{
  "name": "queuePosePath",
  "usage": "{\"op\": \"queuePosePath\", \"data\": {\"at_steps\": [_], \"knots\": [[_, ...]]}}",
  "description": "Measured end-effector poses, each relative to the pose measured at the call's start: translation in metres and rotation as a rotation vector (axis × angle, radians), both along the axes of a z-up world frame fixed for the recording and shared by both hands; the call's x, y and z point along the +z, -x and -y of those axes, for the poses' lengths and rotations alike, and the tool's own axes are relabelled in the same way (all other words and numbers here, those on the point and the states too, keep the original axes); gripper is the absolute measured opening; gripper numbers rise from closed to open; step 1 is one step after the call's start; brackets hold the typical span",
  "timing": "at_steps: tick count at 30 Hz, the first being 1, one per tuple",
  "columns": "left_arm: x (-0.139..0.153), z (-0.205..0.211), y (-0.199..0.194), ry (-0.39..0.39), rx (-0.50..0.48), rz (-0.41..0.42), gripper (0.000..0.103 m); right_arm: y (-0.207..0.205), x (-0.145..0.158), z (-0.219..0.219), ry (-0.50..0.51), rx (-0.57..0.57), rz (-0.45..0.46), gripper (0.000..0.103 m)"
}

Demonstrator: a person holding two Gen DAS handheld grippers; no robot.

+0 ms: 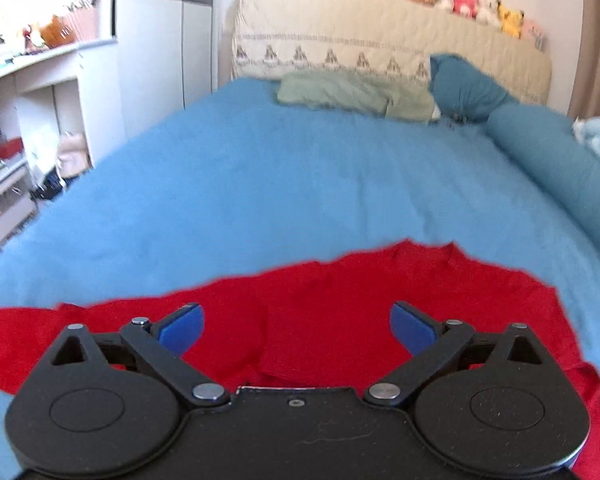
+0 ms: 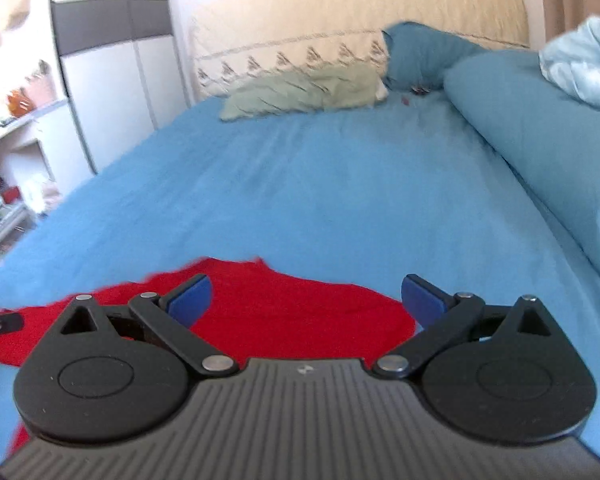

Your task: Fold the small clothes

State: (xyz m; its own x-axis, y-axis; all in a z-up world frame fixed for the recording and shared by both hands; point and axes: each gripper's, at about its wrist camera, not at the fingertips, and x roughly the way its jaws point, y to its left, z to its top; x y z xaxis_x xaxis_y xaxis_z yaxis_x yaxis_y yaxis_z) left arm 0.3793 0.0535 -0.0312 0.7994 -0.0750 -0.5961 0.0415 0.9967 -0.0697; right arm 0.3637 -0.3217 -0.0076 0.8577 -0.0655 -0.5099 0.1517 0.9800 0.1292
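On the blue bedsheet directly below both my tools lies the red garment, spread mostly flat with one visible crease and a neckline at its far edge. Judged from this, folding has barely begun; most folds remain. My left gripper has its jaws spread wide, holding nothing. My right gripper is likewise fully spread and empty, above the garment's right edge. No containers are visible near the work area. Farther off lie a green pillow and plush toys.
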Motion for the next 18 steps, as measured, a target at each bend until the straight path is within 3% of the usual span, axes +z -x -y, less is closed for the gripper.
{"op": "queuePosePath", "data": {"at_steps": [4,9,13,18], "knots": [[0.037,-0.034,0.037,0.054,0.030,0.042,0.103,0.022,0.034,-0.035,-0.092,0.067,0.036,0.103],[0.058,-0.091,0.065,0.045,0.115,0.080,0.103,0.033,0.046,-0.100,-0.082,0.129,0.045,0.103],[0.050,-0.155,0.077,0.057,0.219,0.071,0.103,0.034,0.037,-0.152,-0.032,0.138,0.000,0.103],[0.012,-0.235,0.086,0.061,0.362,0.036,0.103,0.035,0.013,-0.206,-0.008,0.166,-0.031,0.103]]}}
